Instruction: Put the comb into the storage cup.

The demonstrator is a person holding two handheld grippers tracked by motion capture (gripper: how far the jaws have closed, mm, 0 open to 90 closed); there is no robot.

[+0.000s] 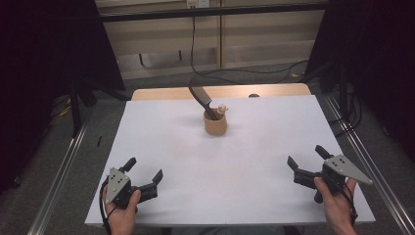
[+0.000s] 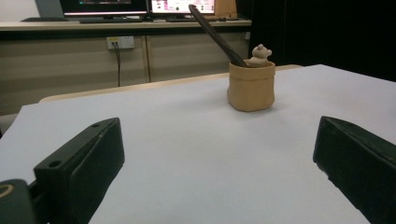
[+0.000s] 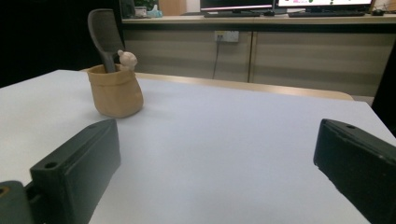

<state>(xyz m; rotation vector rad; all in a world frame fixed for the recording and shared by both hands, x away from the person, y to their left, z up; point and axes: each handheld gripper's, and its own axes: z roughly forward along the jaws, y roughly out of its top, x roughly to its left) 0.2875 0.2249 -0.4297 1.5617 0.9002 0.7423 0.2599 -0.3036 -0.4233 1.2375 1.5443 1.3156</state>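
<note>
A white table surface [image 1: 220, 161] takes up the centre of the high view. Just above the middle of the frame stands a small tan cup [image 1: 215, 123]. A dark comb [image 1: 201, 98] leans out of it toward the upper left, beside a tiny pale bear figure [image 1: 222, 107] at the rim. The cup looks placed centrally so either hand could reach it.

At lower left, a hand holds the left gripper [image 1: 147, 176], jaws spread wide and empty. At lower right, the right gripper [image 1: 307, 160] is likewise spread and holds nothing. Both rest near the table's near edge, well apart from the cup and angled toward it, which reads as a ready position.
</note>
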